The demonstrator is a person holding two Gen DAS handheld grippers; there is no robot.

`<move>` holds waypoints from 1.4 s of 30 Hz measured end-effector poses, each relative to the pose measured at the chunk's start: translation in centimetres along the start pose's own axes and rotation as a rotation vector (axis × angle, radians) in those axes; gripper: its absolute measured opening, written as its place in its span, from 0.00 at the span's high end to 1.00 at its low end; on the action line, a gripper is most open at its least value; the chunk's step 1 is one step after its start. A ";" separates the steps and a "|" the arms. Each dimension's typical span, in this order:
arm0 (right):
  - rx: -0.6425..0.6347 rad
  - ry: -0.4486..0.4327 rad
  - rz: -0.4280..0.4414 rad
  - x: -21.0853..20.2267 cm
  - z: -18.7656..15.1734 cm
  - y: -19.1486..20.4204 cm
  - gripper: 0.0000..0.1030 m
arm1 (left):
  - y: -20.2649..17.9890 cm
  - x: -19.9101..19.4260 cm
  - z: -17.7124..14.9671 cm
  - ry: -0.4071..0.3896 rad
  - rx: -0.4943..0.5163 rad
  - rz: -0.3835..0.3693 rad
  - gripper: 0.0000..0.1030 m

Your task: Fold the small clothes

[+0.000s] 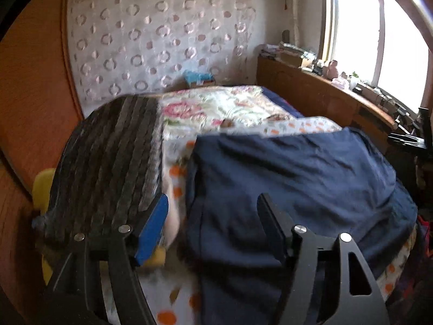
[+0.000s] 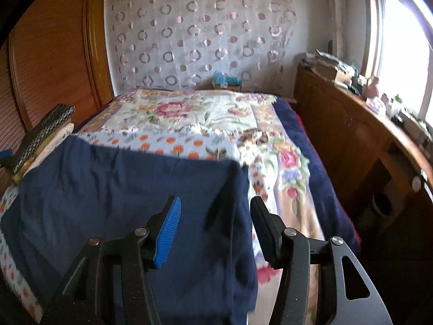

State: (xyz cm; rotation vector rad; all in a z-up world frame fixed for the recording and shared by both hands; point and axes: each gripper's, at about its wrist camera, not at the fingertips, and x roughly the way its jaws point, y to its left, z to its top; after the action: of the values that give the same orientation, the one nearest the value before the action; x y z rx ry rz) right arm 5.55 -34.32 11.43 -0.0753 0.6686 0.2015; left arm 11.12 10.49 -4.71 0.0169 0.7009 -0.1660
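Bed (image 2: pixel 319 146): floral and orange-dotted covers, filling most of both views, bearing everything listed below.

Navy garment (image 2: pixel 130 189): spread across the near part of the bed, mostly flat with shallow creases. Far edge straight and doubled-looking in both views, right-hand edge hanging in a soft lengthwise fold. Judged partly folded, perhaps one fold made; further halving and squaring-up apparently left to do. Exact number of layers not discernible.

Stack of dark patterned cloth (image 1: pixel 108 162): at the left edge of the bed, beside the navy garment, over paler and yellow pieces. Possibly items already folded; not certain.

Left gripper (image 1: pixel 213 230): fingers spread wide, nothing between them. Blue pad (image 1: pixel 153 230) over the boundary of the dark stack and the dotted cover; black finger over the navy cloth. Left margin of the garment directly under the gap, not pinched. Contact with the cloth below not determinable.

Right gripper (image 2: pixel 216 228): fingers moderately apart, empty. Right-hand folded edge of the garment lying beneath the gap, blue pad (image 2: pixel 167 233) over navy cloth, black finger over the floral cover just beside that edge. No cloth gripped.
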 end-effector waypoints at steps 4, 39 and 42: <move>0.004 0.032 -0.020 -1.3 -2.1 -0.8 0.46 | 0.3 -0.4 -2.5 0.027 -0.025 0.016 0.33; 0.068 0.119 -0.077 1.4 -2.6 -1.9 0.46 | 0.2 5.0 -4.6 0.199 -0.119 0.001 0.37; 0.088 0.135 -0.078 1.9 -2.8 -2.4 0.46 | 0.1 5.1 -4.6 0.194 -0.119 -0.001 0.39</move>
State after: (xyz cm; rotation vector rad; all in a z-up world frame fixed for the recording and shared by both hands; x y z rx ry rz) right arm 5.84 -36.78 8.07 -0.0310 0.8071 0.0918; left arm 12.02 10.18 -11.52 -0.0820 0.9037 -0.1249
